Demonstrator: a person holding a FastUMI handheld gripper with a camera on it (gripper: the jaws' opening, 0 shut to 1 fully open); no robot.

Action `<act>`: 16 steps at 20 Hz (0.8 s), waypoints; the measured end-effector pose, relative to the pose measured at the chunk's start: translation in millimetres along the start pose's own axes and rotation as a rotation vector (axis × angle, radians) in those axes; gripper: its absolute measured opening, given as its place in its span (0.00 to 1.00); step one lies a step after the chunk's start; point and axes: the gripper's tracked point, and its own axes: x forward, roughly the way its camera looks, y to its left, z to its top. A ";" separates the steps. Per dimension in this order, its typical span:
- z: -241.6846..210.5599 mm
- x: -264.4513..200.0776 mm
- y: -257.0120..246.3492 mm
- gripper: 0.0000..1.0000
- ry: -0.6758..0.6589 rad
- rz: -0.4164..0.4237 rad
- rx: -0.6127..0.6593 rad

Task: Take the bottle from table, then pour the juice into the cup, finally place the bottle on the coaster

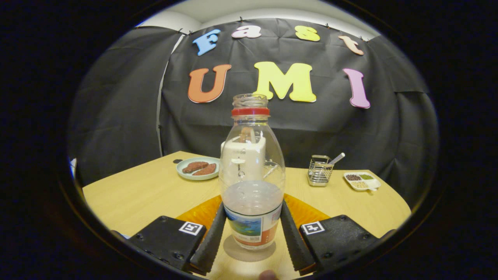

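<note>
1. in the gripper view, your gripper has its two black ribbed fingers pressed against either side of one clear plastic bottle with a red neck ring and no cap, so the jaws are closed on it.
2. the bottle stands upright on the light wooden table, partly filled with pale liquid.
3. just beyond the fingers lies one orange coaster, showing on both sides of the bottle.
4. seen through the bottle is one white cup; its shape is distorted.
5. you also have one pale green plate carrying two brown pieces, one wire holder, and one white divided dish.
</note>
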 end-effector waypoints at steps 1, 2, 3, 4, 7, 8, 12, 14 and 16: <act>-5.4 1.9 1.3 0.78 0.005 0.003 0.005; -8.9 5.1 1.8 0.78 0.010 0.003 0.006; -12.7 6.4 1.5 0.78 0.015 0.002 0.006; -15.0 7.2 1.9 0.78 0.018 0.004 0.011; -20.6 8.1 2.0 0.80 0.025 -0.001 0.012; -20.0 8.3 1.6 0.81 0.023 -0.003 0.009; -28.0 9.5 3.1 0.83 0.036 0.008 0.048; -27.4 9.4 2.3 0.83 0.033 0.003 0.043; -30.1 8.3 2.4 0.83 0.037 0.003 0.055</act>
